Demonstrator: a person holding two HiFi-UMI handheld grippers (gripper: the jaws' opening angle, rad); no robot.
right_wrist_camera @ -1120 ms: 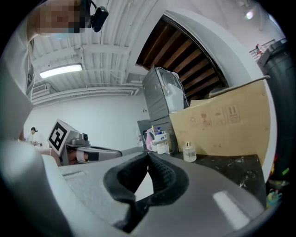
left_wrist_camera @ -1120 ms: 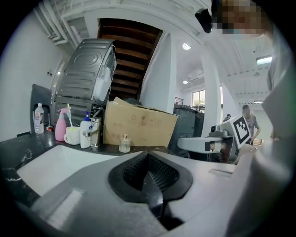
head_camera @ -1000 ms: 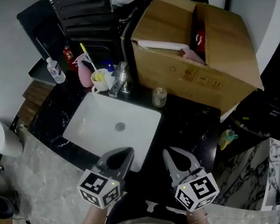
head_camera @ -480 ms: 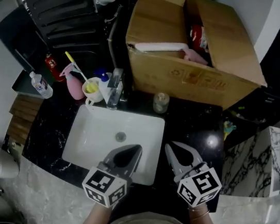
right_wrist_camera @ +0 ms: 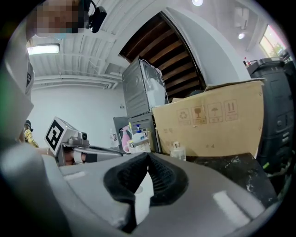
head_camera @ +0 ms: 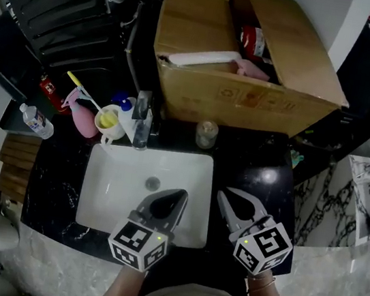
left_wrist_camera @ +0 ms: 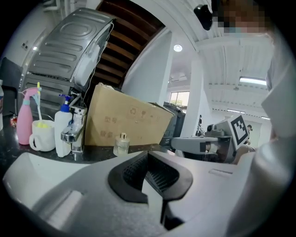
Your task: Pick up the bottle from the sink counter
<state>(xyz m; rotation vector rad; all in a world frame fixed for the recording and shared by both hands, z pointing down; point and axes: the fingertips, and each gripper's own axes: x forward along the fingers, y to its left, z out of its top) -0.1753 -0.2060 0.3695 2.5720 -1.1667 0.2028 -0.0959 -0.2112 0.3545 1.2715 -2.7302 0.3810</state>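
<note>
Currently: small clear glass bottle at white rectangular sink's one o'clock; left gripper and right gripper, jaws closed, empty, toward bottle's six o'clock.

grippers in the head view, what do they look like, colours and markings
The left gripper and right gripper match: pale grey bodies tapering to pointed fingers, lined inside with black ribbed pads. The left cube and right cube are white with black square markers. A thin band circles the right wrist.
</note>
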